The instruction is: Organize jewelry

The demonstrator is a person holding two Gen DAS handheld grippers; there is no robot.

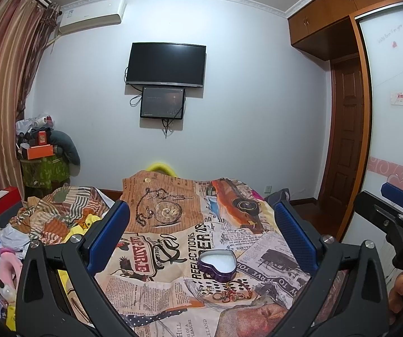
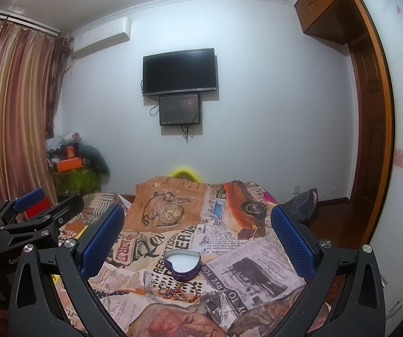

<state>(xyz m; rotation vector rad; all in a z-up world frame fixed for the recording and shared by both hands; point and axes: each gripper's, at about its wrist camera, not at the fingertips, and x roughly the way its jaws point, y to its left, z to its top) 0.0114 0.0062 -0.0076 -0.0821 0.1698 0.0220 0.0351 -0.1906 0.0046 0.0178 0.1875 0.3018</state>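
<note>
Jewelry point(image 1: 225, 292) waits in a small tangle on the printed cloth point(image 1: 156, 278), just in front of the heart-shaped tin point(image 1: 217, 264).

Both tools hang level above the bed with nothing in them: the left gripper point(image 1: 201, 238) has its blue pads spread wide, framing the tin and the pile of rings and chain, and the right gripper point(image 2: 198, 238) is spread the same way beside it. The tin sits lidless, white lining up, probably so pieces can be dropped straight in. A hand point(image 1: 398, 289) shows at the right gripper's handle. Both point toward the far wall, tilted slightly down at the pile.
</note>
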